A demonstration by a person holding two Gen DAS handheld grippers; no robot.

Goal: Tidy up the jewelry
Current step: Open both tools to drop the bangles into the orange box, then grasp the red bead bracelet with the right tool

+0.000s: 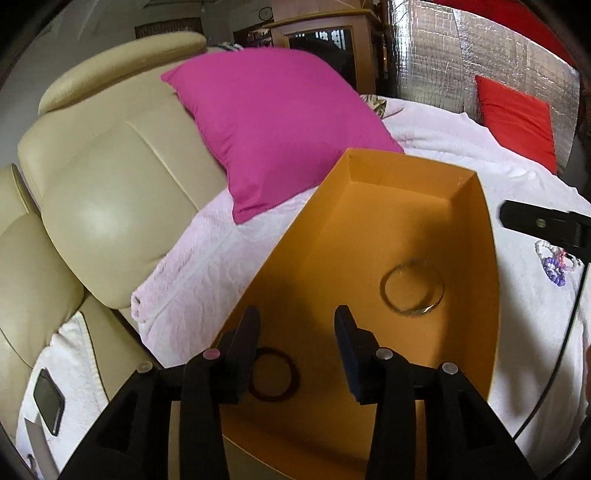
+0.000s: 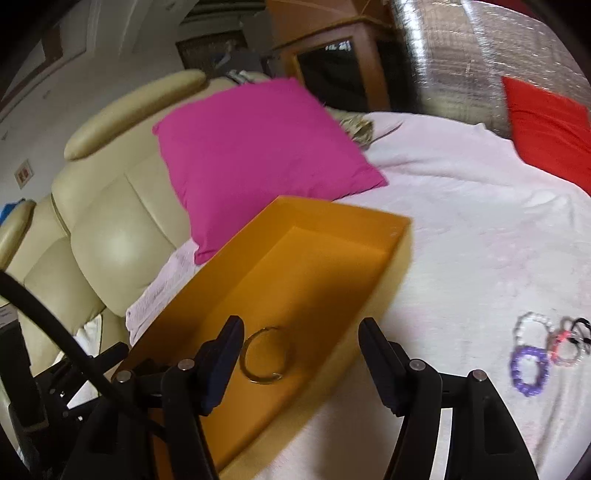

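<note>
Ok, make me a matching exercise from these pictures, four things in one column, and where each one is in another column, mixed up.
Things:
1. silver bangle
2. dark ring bangle
3. purple bead bracelet
4. phone

Places:
A. on the white cloth, outside the box
B. in the orange box, under the left gripper
C. on the cream sofa's towel
D. in the orange box, farther in, to the right

Pairs: 1-D, 2-B, 3-A, 4-C

— What's around the bed?
— A cream leather recliner [image 1: 110,206] at its side, a magenta pillow [image 1: 280,125] leaning on it; a red cushion [image 1: 517,118] against silver quilted foil [image 1: 480,55].
— Behind?
— A wooden cabinet [image 1: 325,37]; a wall clock [image 1: 265,14].
</note>
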